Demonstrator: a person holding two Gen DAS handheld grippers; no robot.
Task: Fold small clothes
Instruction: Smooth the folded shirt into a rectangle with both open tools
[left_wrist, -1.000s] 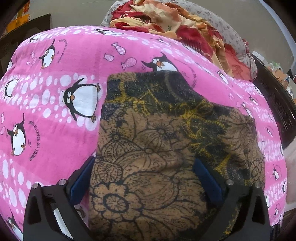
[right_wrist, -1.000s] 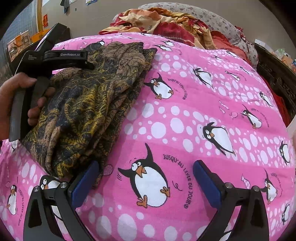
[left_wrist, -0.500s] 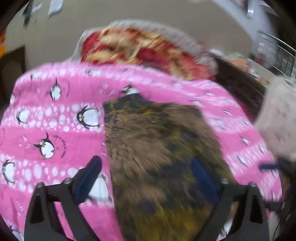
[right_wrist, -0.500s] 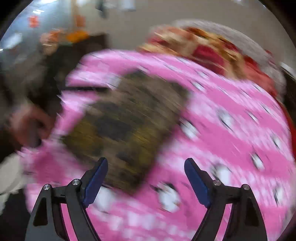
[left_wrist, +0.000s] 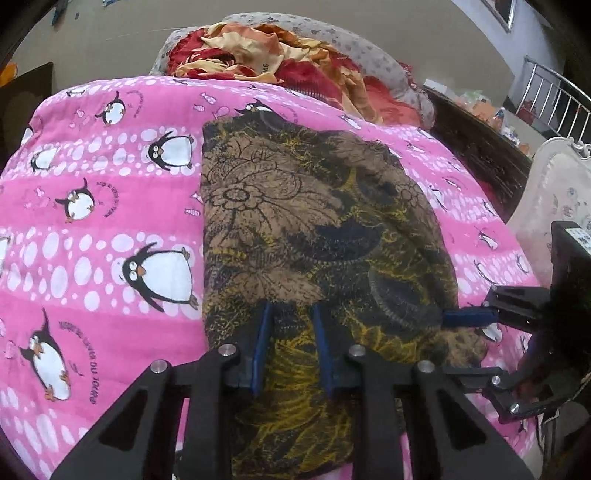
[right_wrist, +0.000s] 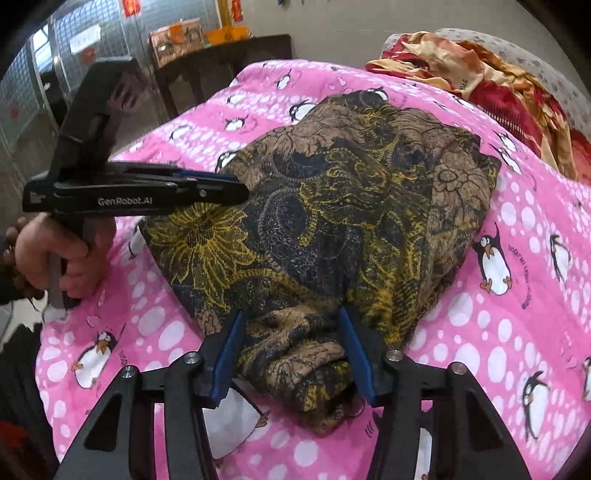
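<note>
a: where does the brown floral garment (left_wrist: 306, 229) lie?

b: folded on the pink penguin blanket (left_wrist: 110, 206), with crumpled red and orange cloth (left_wrist: 266, 62) beyond it.

a: and the grippers?

b: the left gripper (left_wrist: 291, 314) is closing on a fold at the near edge. the right gripper (right_wrist: 291, 321) is closing too, a bunched corner between its blue pads (right_wrist: 227, 350).
</note>
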